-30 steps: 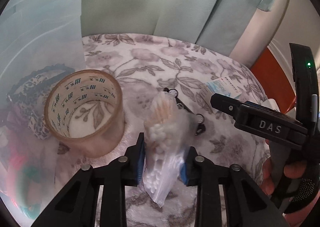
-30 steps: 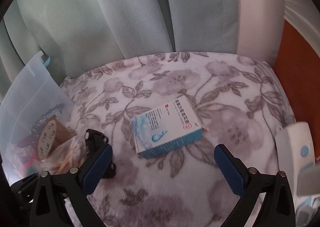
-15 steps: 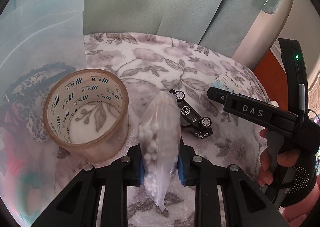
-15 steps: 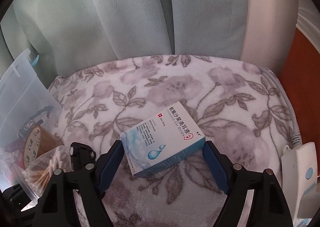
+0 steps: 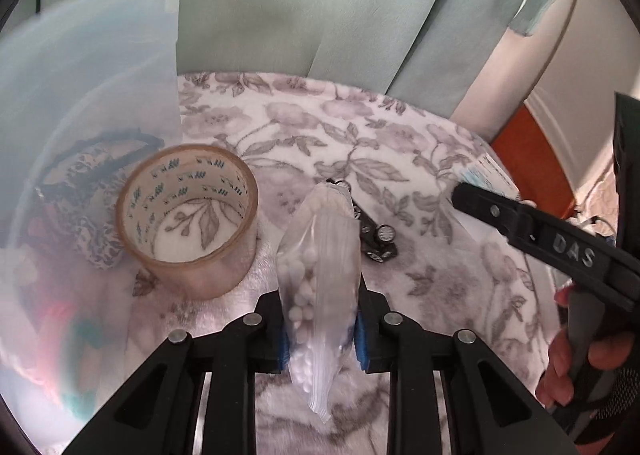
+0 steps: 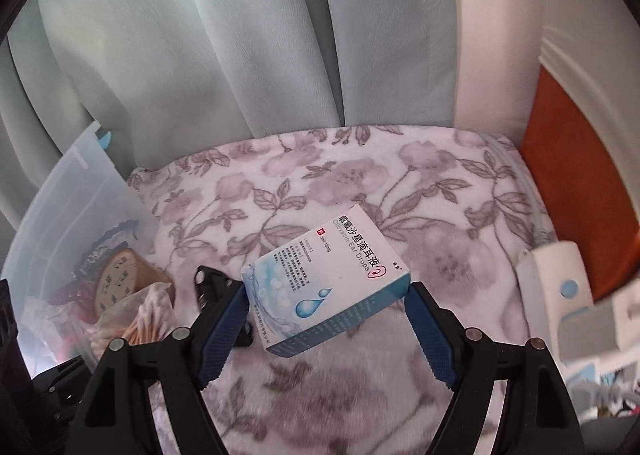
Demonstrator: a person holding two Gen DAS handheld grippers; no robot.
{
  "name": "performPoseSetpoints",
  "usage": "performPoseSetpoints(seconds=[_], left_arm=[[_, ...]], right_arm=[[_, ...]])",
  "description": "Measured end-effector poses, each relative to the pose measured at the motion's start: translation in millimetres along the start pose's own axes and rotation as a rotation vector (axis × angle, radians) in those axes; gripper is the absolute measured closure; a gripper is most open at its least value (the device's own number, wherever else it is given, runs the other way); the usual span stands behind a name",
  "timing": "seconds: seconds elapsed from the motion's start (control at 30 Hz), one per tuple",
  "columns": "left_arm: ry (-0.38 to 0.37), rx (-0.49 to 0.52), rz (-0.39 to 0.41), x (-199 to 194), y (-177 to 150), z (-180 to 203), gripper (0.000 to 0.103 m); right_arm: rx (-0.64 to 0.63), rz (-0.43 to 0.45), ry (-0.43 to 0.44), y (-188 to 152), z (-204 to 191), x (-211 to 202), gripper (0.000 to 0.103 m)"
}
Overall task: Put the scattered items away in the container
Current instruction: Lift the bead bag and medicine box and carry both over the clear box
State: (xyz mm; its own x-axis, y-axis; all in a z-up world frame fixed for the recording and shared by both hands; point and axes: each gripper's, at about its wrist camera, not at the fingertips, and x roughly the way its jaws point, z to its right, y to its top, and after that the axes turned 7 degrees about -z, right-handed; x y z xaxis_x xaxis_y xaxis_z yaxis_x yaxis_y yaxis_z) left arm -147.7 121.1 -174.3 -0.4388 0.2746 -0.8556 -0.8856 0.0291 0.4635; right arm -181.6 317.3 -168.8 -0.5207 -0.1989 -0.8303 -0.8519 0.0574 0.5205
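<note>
Now clamped: right gripper (image 6: 326,319) on blue-white ear-drops carton (image 6: 326,279), lifted; left gripper (image 5: 320,335) pinching clear swab bag (image 5: 320,275), both container-ready

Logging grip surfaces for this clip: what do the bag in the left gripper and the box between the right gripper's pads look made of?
Cotton swab bag: thin clear plastic film, glossy and creased; the swabs show through.
Ear drops box: printed paperboard with crisp folded edges, probably a light sheen.
</note>
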Motion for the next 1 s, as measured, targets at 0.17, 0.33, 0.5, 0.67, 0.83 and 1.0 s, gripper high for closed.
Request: performPoseSetpoints(seconds=[0.17, 0.33, 0.5, 0.67, 0.83, 1.0], left_arm=[[-0.004, -0.008, 0.031, -33, -1, 5, 0.078], [-0.015, -0.001, 0.087, -70, -7, 14, 0.078], [-0.023, 0.013, 0.137, -107, -11, 20, 0.078], [-0.025, 0.025, 0.178, -136, -16, 24, 0.078], [-0.025, 0.03, 0.215, -160, -21, 24, 0.078], [-0.022, 0.035, 0.264, -187, -24, 24, 0.078]], right_arm=[[0.038, 0.029, 0.008, -18, -3, -38, 0.021], [0.093, 0.069, 0.018, -26, -13, -76, 0.021], [0.139, 0.126, 0.041, -37, -27, -118, 0.021], [0.131, 0.158, 0.053, -43, -40, -145, 0.021], [0.129, 0.201, 0.067, -47, -49, -172, 0.021], [0.105, 0.253, 0.081, -49, -62, -199, 0.021]])
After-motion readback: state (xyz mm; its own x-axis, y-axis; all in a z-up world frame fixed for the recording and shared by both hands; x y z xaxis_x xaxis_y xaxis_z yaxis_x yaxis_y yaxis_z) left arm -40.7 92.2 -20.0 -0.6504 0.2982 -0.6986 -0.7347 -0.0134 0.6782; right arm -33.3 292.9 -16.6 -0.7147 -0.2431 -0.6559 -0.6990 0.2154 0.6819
